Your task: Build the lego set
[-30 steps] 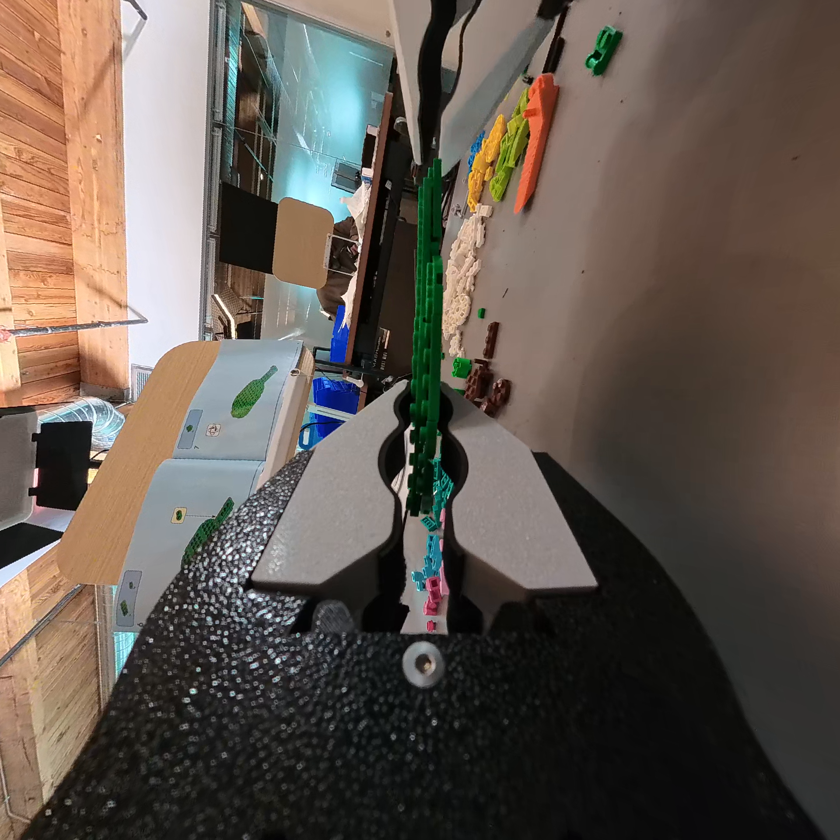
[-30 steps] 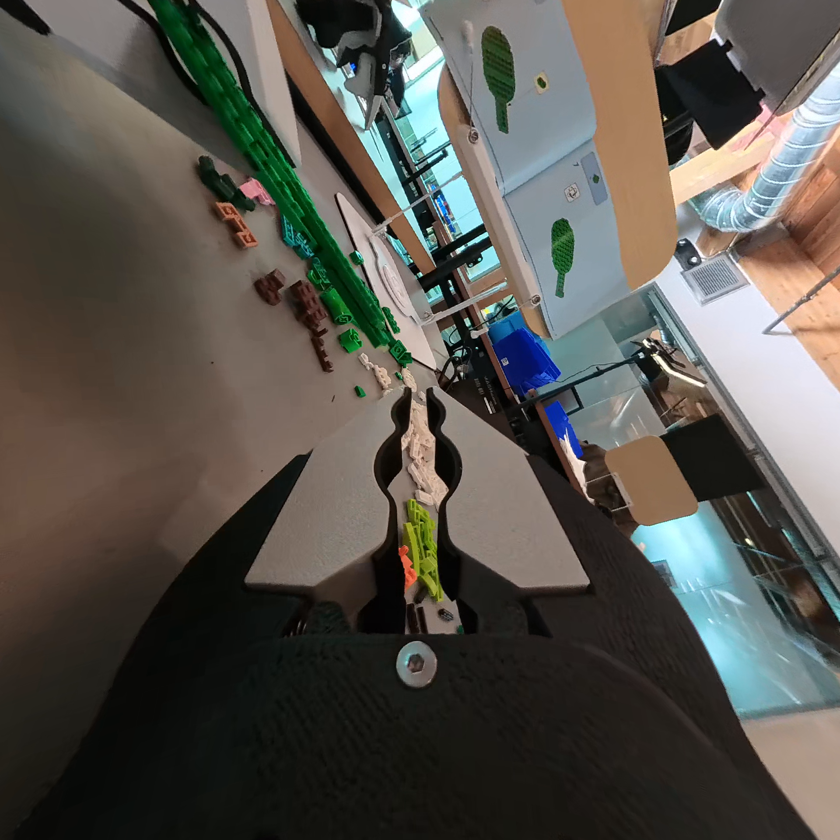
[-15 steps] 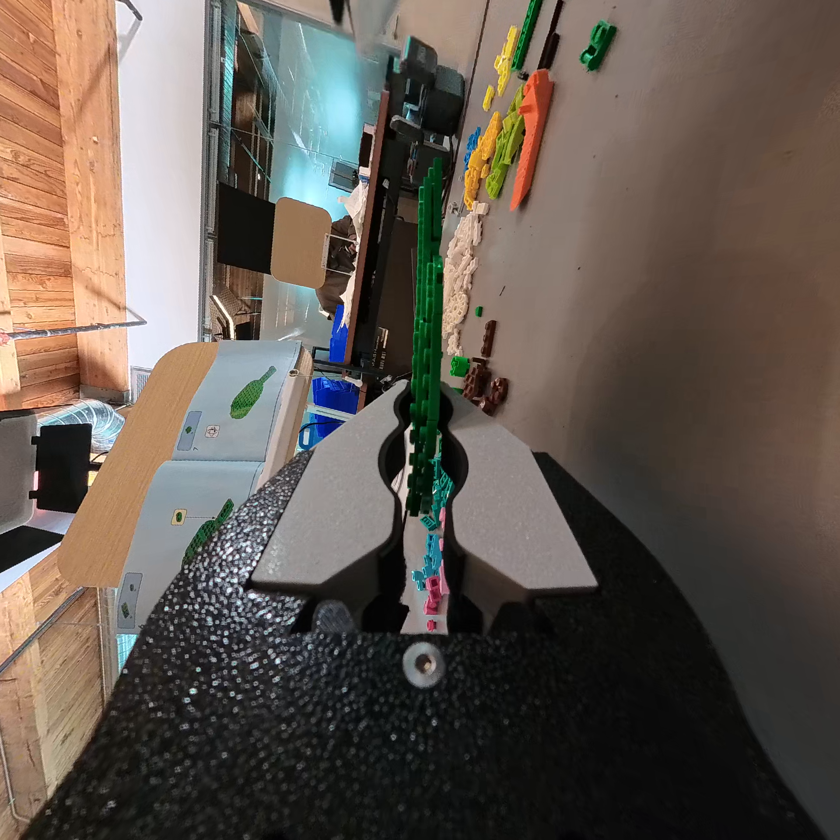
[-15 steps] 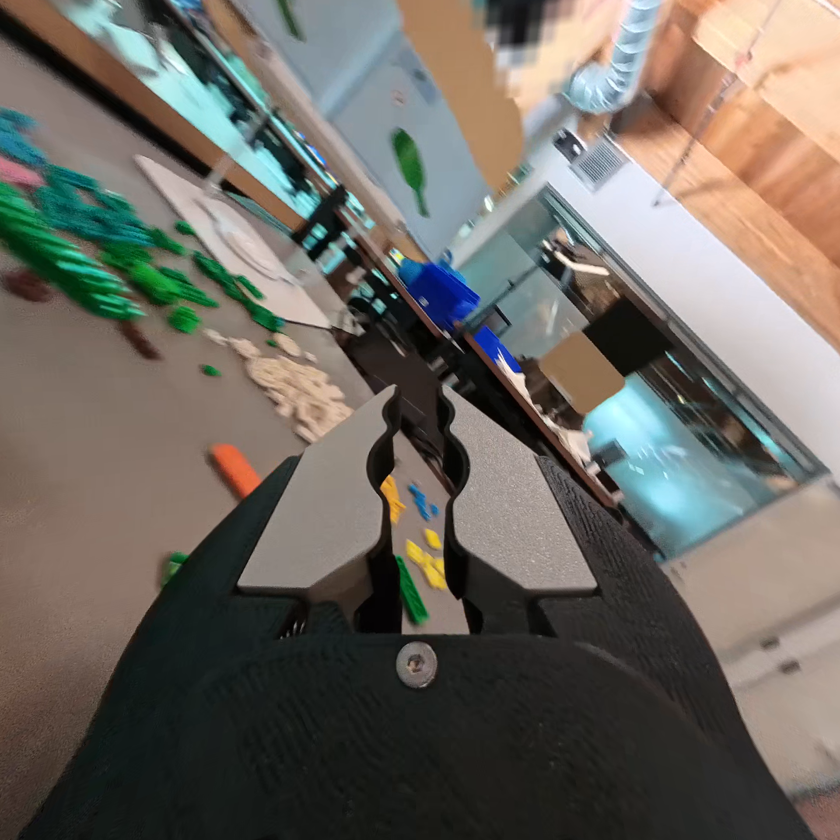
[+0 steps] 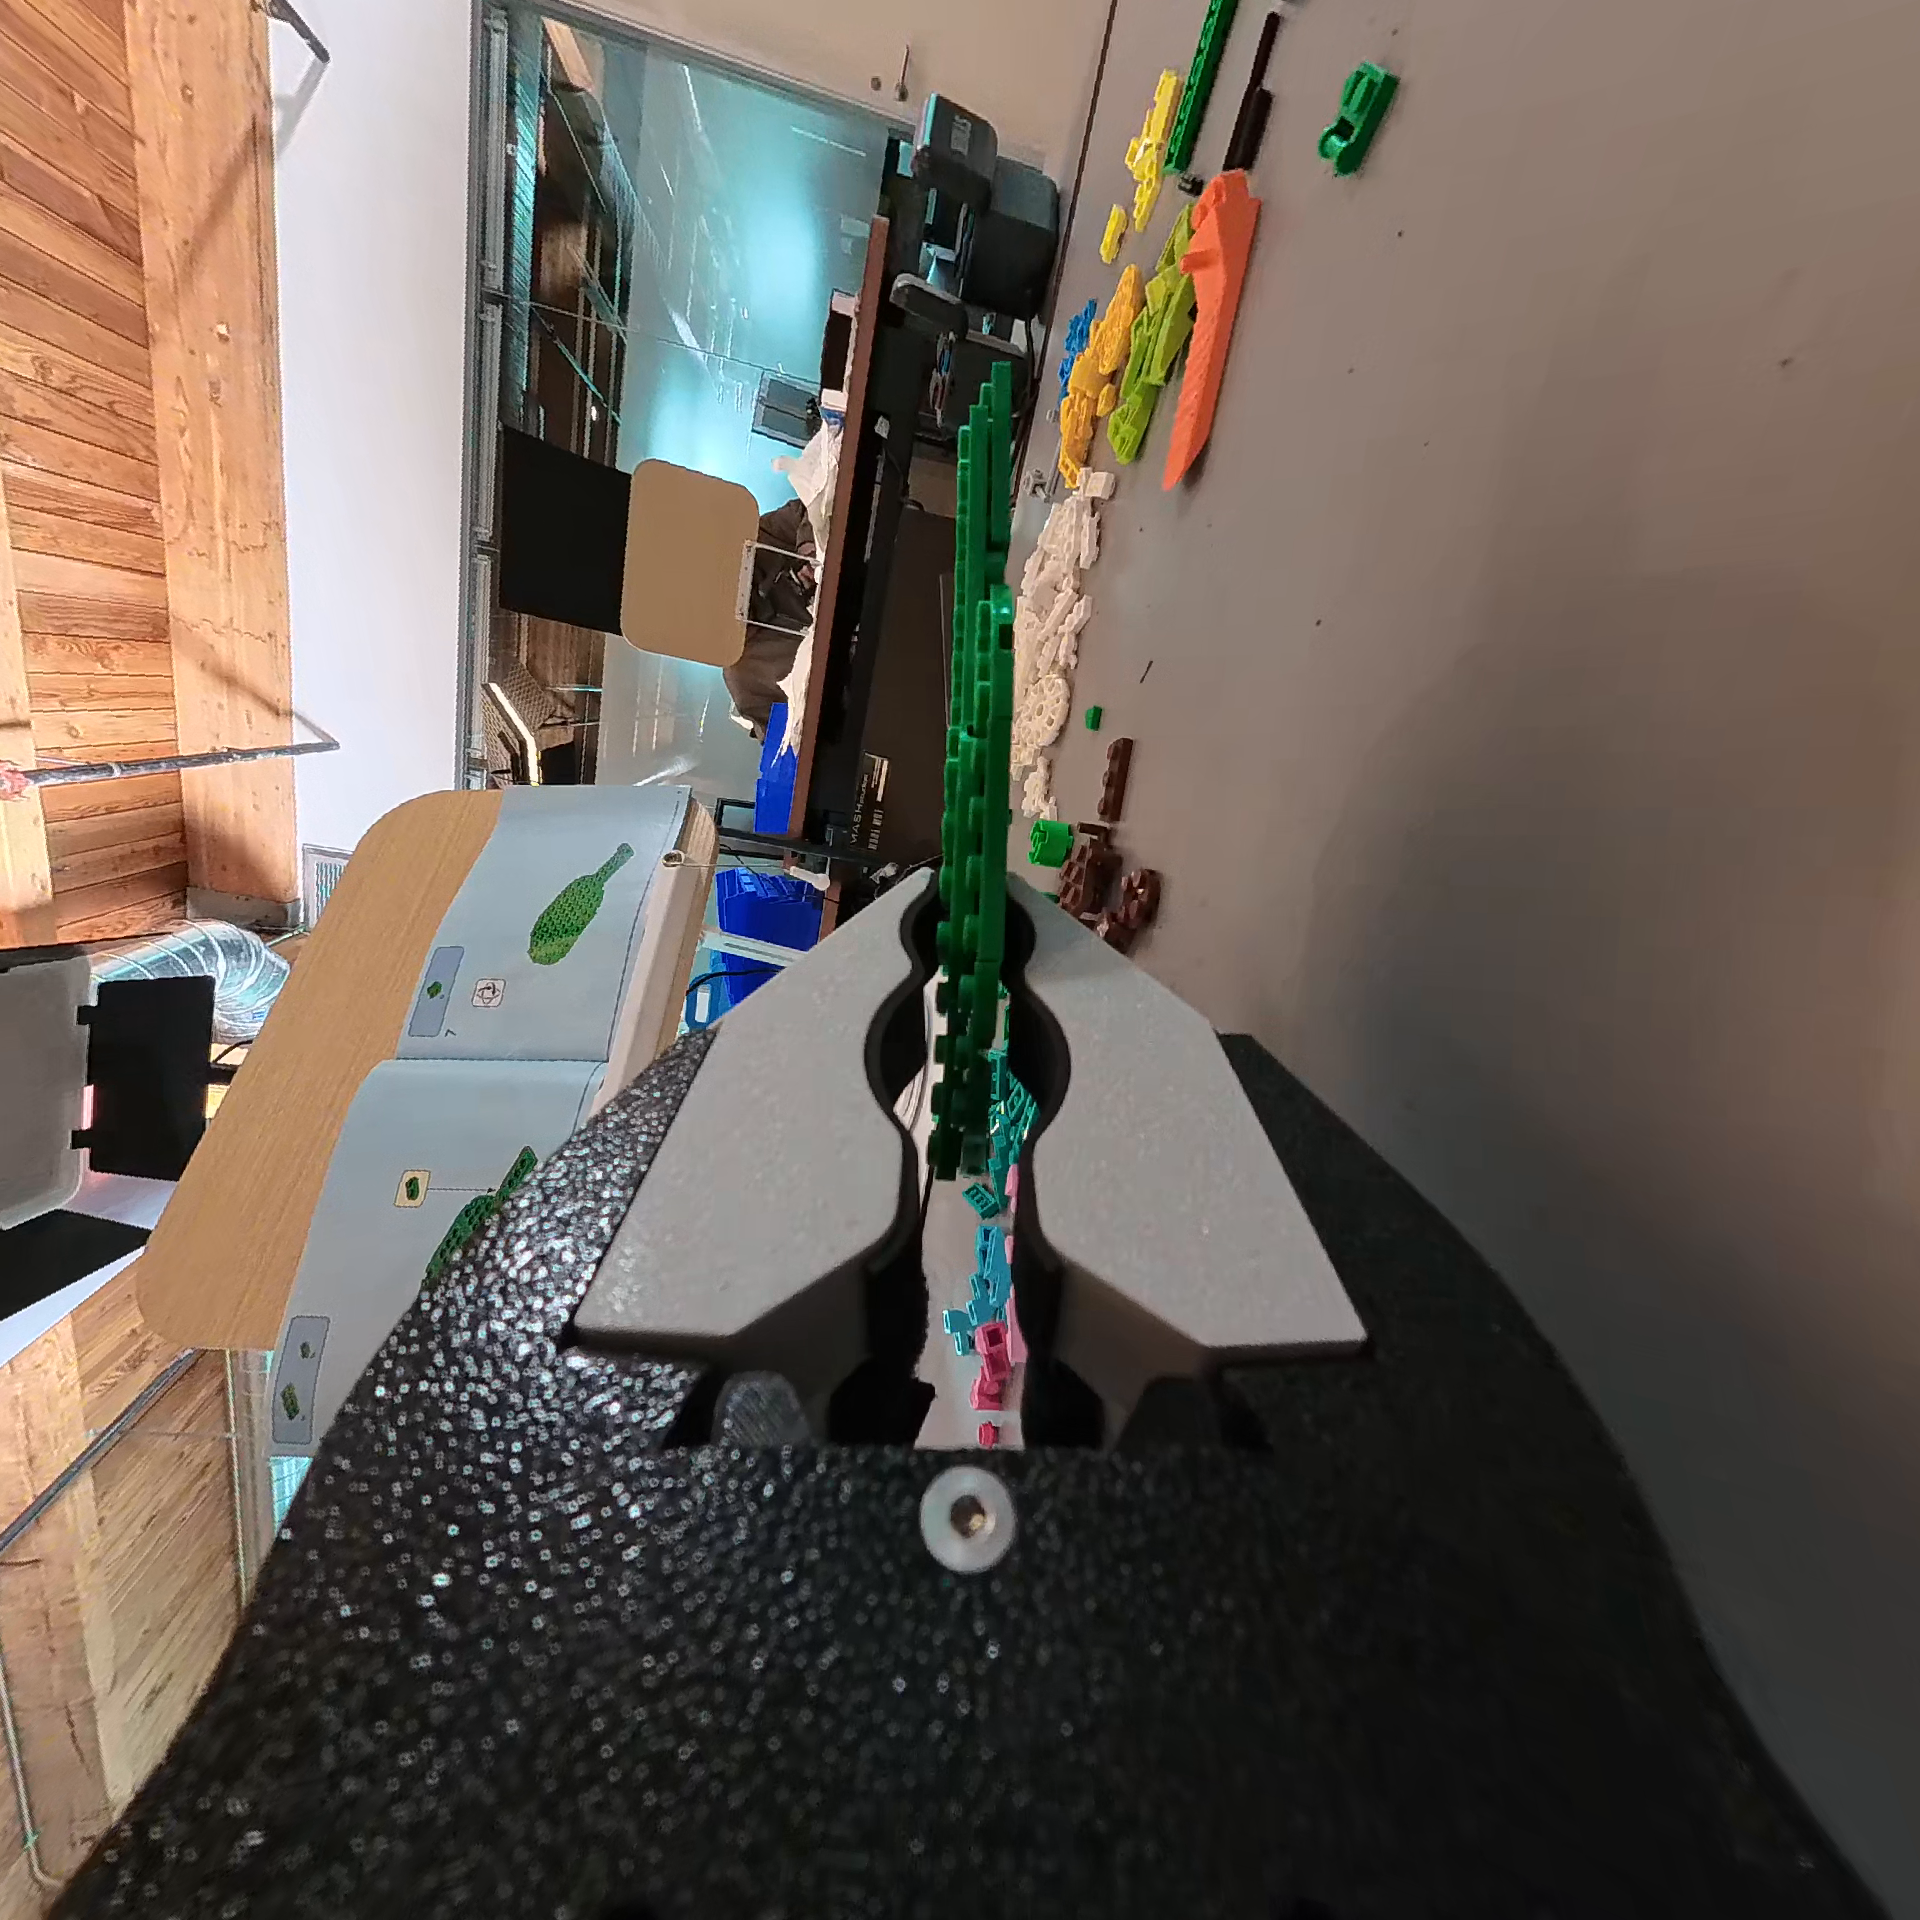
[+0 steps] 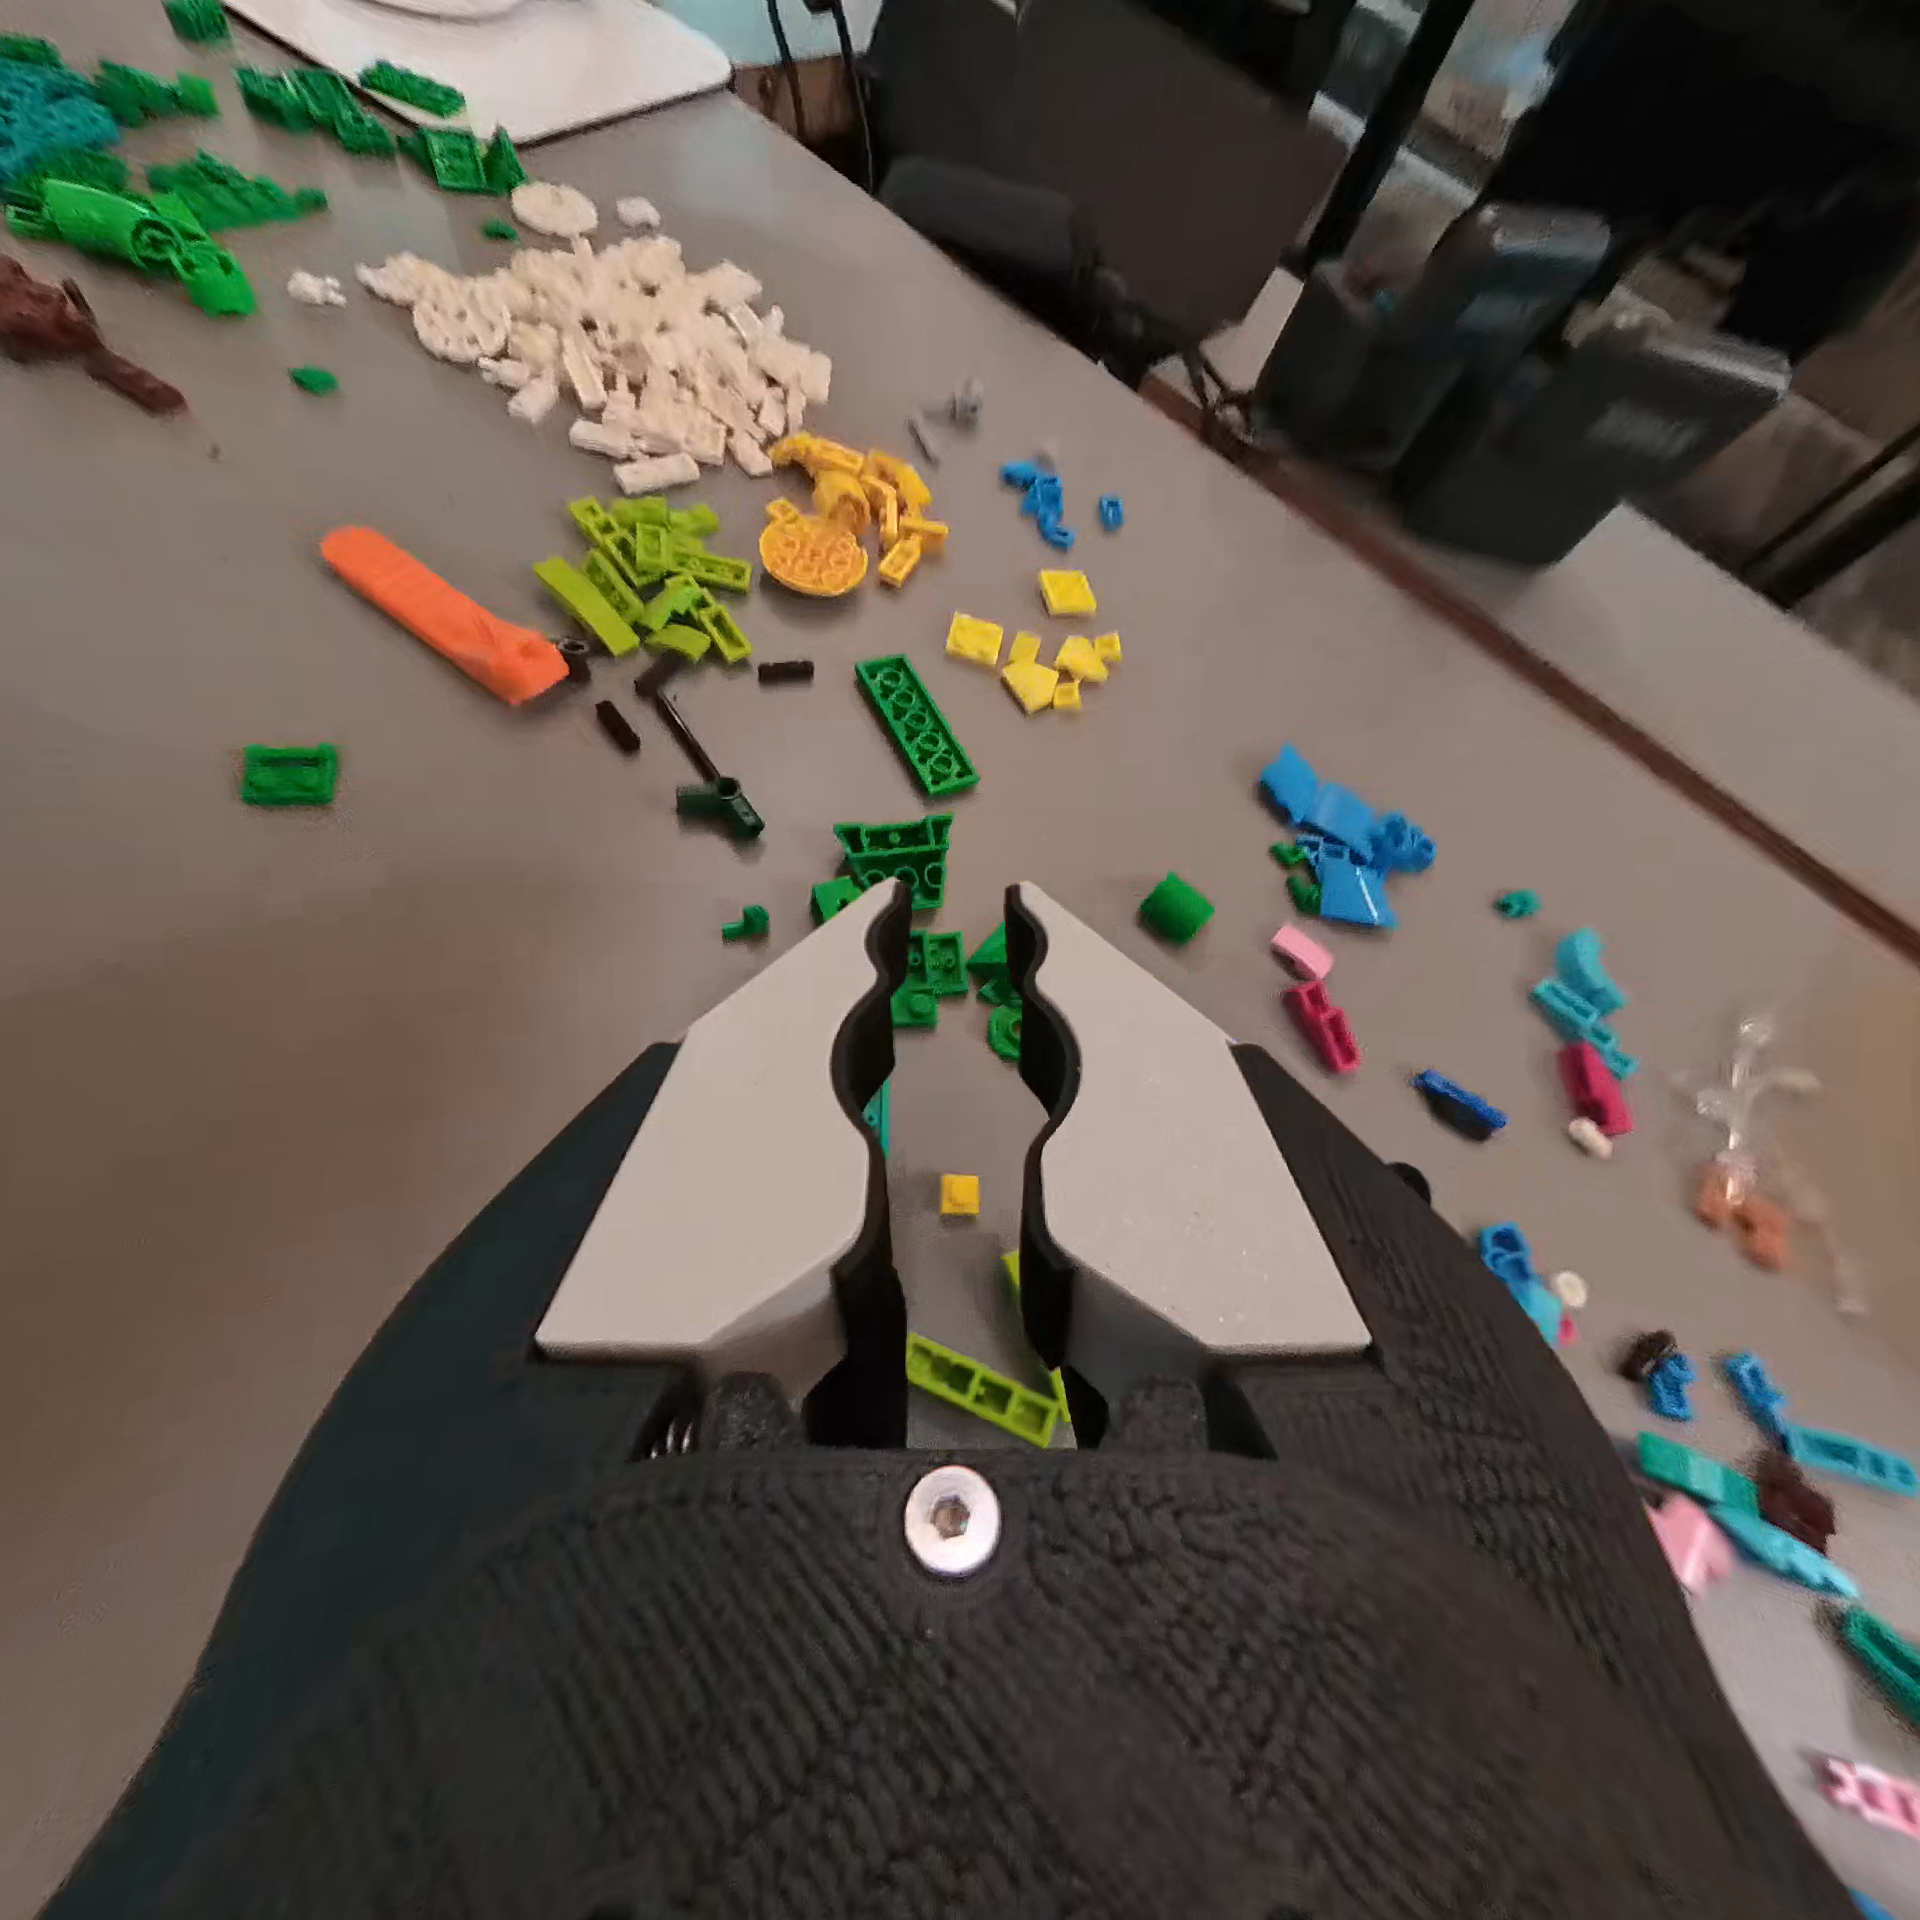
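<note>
Edgewise, studded green plastic plate (image 5: 977,727) between left jaws.

Left gripper (image 5: 971,914) rolled sideways, grey fingers (image 5: 790,1101) clamped on flat green studded brick assembly (image 5: 977,727). Right gripper (image 6: 956,904) pitched downward, fingers parted, grasp bare.

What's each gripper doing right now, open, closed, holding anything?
Left gripper: closed on a flat green brick assembly, gripped by its edge.
Right gripper: open, holding nothing, above loose green pieces on the grey table.
</note>
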The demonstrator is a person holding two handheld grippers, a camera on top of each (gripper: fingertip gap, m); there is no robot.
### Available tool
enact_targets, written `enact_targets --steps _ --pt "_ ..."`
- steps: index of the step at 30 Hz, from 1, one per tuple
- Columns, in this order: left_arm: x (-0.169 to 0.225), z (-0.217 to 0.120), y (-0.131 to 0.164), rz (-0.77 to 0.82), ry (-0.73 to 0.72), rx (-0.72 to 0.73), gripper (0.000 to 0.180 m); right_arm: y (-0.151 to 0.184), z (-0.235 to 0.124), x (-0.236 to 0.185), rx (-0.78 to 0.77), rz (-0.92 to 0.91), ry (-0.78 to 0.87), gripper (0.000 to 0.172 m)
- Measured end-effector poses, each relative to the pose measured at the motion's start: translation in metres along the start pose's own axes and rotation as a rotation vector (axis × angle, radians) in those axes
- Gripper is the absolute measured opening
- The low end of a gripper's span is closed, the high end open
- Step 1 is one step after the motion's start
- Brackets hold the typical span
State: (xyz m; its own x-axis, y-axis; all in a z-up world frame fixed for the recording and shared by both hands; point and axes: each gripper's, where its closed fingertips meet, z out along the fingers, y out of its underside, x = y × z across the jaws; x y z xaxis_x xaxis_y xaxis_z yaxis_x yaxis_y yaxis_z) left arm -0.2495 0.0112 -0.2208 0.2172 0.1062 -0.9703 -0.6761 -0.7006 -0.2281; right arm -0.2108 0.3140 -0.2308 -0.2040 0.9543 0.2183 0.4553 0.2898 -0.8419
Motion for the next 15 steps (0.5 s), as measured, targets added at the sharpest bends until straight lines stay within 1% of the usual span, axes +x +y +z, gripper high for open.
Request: enact_targets --steps 1,3,5,8,9,12,15 --pt "0.000 0.000 0.000 0.002 0.001 -0.001 0.006 0.002 0.002 0.003 -0.013 0.009 0.027 0.016" --pt "0.000 0.000 0.000 0.006 0.001 -0.002 0.006 0.006 0.004 0.018 -0.032 0.013 0.135 0.016" --pt "0.000 0.000 0.000 0.006 0.001 -0.001 0.006 0.008 0.007 0.026 -0.027 0.035 0.198 0.015" --pt "0.001 0.000 0.000 0.005 0.001 -0.001 0.005 0.001 0.011 0.030 0.060 0.101 0.226 0.011" --pt "0.001 0.000 0.000 0.006 0.001 -0.001 0.005 -0.001 0.010 0.035 0.086 0.104 0.258 0.010" --pt "0.001 0.000 0.000 0.006 0.001 0.000 0.006 -0.008 0.002 0.051 0.134 0.015 0.412 0.009" --pt "0.001 0.000 0.000 0.007 0.002 0.000 0.006 -0.010 -0.003 0.056 0.119 -0.064 0.497 0.009"
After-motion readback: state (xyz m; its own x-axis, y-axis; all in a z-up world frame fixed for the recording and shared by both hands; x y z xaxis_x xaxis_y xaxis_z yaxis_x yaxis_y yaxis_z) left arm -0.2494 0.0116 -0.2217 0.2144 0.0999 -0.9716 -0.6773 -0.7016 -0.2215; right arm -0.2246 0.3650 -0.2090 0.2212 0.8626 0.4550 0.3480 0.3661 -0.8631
